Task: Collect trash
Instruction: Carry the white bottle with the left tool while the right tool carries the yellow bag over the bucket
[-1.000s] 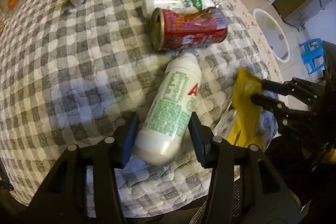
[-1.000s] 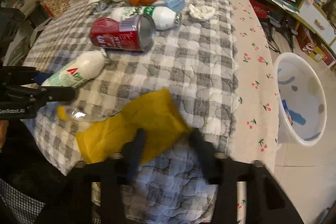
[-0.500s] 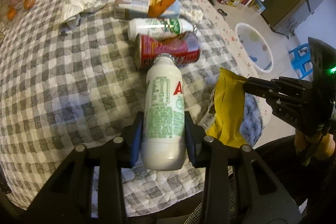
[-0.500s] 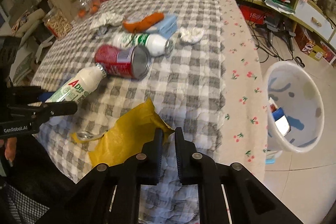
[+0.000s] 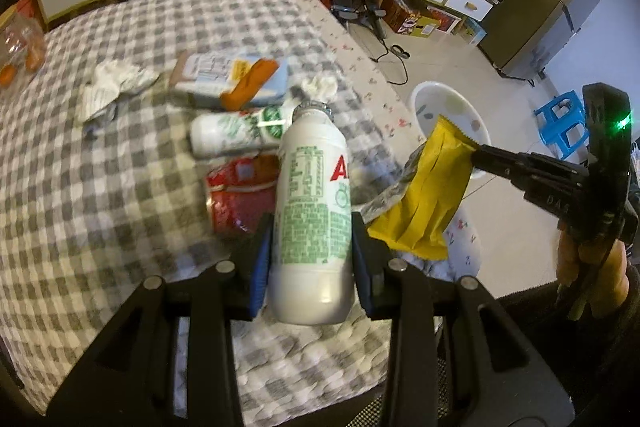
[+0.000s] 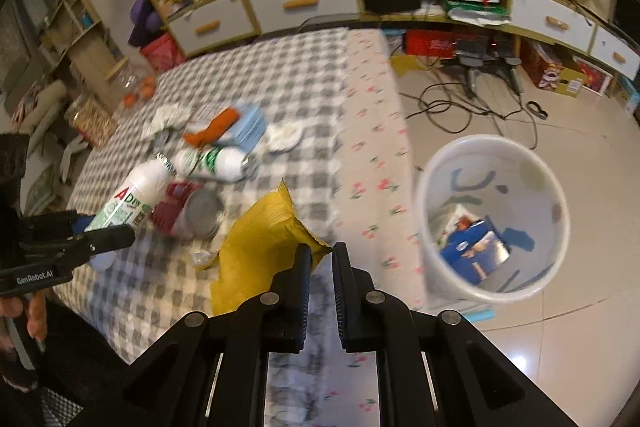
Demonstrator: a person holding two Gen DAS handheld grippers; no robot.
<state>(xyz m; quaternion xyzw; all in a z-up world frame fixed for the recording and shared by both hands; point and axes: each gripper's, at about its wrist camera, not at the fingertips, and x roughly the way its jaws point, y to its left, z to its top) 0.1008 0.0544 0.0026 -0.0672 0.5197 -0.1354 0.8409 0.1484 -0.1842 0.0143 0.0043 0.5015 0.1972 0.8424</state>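
My left gripper [image 5: 312,231] is shut on a white bottle with green print [image 5: 314,211], lifted off the checked table [image 5: 100,167]; the same bottle [image 6: 132,197] shows at the left of the right wrist view. My right gripper [image 6: 321,255] is shut on the corner of a yellow wrapper [image 6: 260,239], which hangs in the air [image 5: 432,187] beside the bottle. A white bin [image 6: 492,219] stands on the floor to the right of the table, with a blue carton inside.
On the table lie a red can [image 5: 240,191], a second white bottle [image 5: 236,133], a flat carton with an orange peel [image 5: 248,83], and crumpled tissues [image 5: 116,83]. Cables trail on the floor behind the bin [image 5: 448,111]. A blue stool [image 5: 564,123] stands at the right.
My left gripper closed on the white bottle and lifted it off the table. My right gripper closed on the yellow wrapper and raised it toward the right, nearer the bin.
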